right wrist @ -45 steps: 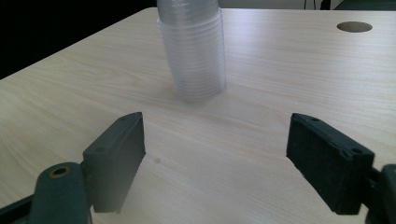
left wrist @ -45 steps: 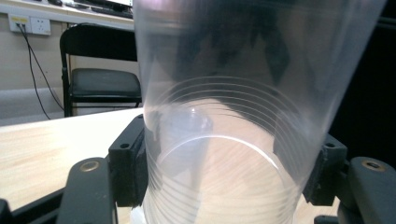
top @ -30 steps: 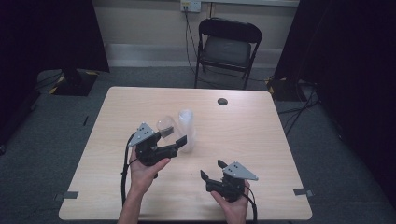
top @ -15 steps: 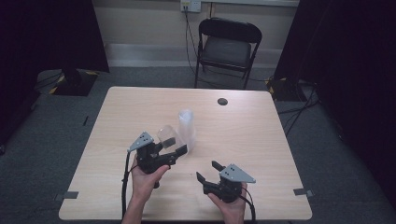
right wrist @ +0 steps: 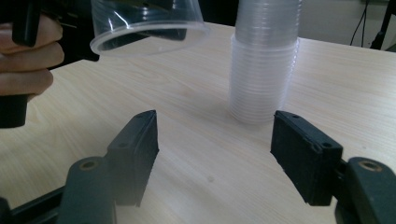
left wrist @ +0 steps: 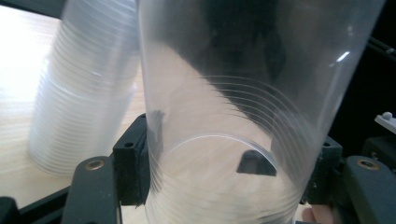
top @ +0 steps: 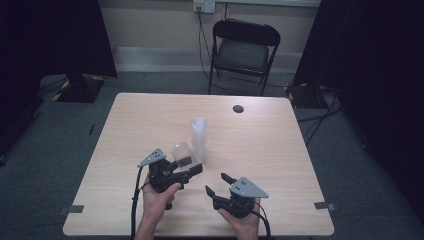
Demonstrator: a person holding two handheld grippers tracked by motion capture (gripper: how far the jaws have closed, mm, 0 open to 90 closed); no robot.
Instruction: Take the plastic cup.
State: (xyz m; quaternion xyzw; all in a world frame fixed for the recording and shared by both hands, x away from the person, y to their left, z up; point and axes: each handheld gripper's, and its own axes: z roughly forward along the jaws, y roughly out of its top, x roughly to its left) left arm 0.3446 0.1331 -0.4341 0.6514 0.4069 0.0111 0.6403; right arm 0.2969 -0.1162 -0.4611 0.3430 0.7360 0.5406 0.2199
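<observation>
A stack of clear plastic cups (top: 199, 137) stands mouth down near the middle of the table (top: 280, 150). My left gripper (top: 192, 166) is shut on a single clear cup (top: 181, 151), held just off the table beside the stack and tilted mouth down. Its jaws have just been closing tighter on it. In the left gripper view both pads press the cup's wall (left wrist: 224, 116), with the stack (left wrist: 79, 93) at the left. My right gripper (top: 216, 182) is open near the front edge; its jaws have just been closing a little with nothing between them. It faces the stack (right wrist: 264, 60) and the held cup (right wrist: 144, 23).
A small black round disc (top: 238, 108) lies at the back of the table. A black folding chair (top: 245, 50) stands behind the far edge. Bare wood lies to the right of the stack and between my two grippers.
My left hand has come down and toward the front edge with the cup, away from the top of the stack. My right hand has barely shifted.
</observation>
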